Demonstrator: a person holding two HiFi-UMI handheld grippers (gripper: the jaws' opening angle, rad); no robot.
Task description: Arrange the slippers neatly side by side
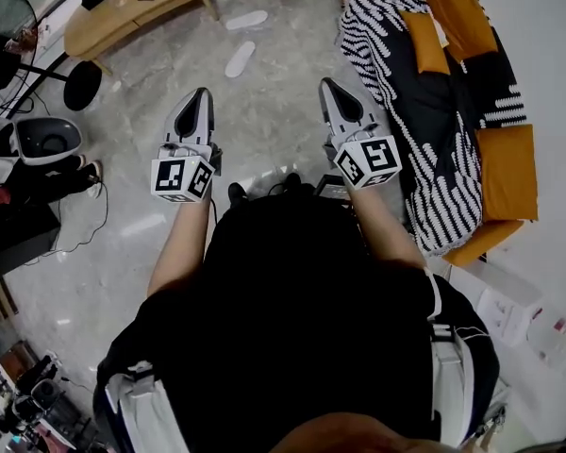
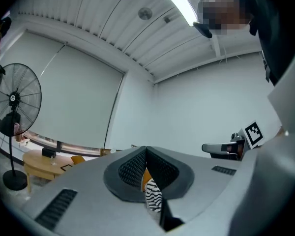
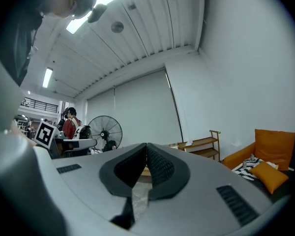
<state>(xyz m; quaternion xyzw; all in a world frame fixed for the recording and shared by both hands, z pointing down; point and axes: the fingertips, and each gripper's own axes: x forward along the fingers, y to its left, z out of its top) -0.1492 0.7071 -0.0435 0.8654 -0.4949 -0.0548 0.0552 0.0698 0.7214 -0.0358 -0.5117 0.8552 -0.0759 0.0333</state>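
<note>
Two white slippers lie apart on the marble floor far ahead of me: one (image 1: pixel 246 19) near the wooden table, the other (image 1: pixel 239 58) a little closer and angled differently. My left gripper (image 1: pixel 204 93) and right gripper (image 1: pixel 326 84) are held level at waist height, well short of the slippers. Both are shut with nothing in them. In the left gripper view the jaws (image 2: pixel 146 149) meet tip to tip, and the same holds in the right gripper view (image 3: pixel 146 145). Neither gripper view shows the slippers.
An orange sofa (image 1: pixel 505 168) with a black-and-white striped blanket (image 1: pixel 377 36) runs along the right. A low wooden table (image 1: pixel 123 12) stands at the back left, with a standing fan (image 1: pixel 5 36) and a cable on the floor to the left. A person stands far off (image 3: pixel 71 124).
</note>
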